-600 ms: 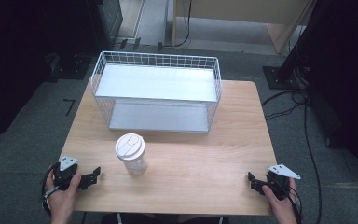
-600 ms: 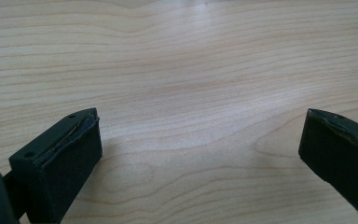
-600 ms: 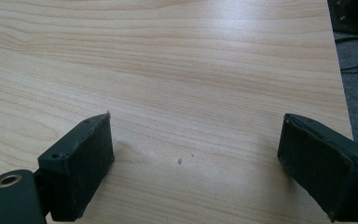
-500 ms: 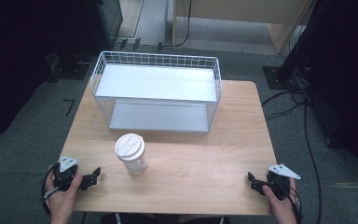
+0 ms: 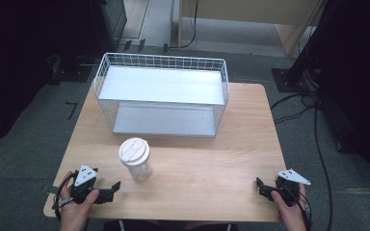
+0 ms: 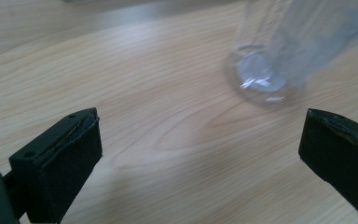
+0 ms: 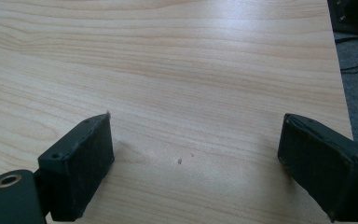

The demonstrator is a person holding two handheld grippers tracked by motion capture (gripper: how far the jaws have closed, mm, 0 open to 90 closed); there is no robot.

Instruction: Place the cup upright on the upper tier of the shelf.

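Observation:
A clear plastic cup with a white lid stands upright on the wooden table, in front of the wire rack. My left gripper rests near the table's front left corner, a short way left of the cup. Its jaws stand wide apart with nothing between them, and the cup's clear base shows beyond them to the right in the left gripper view. Near the front right corner my right gripper is open too, its black pads framing bare wood.
A white wire rack with two shelves takes up the back half of the table. Black cables trail over the grey floor to the right. A dark stand base sits beyond the table's back right corner.

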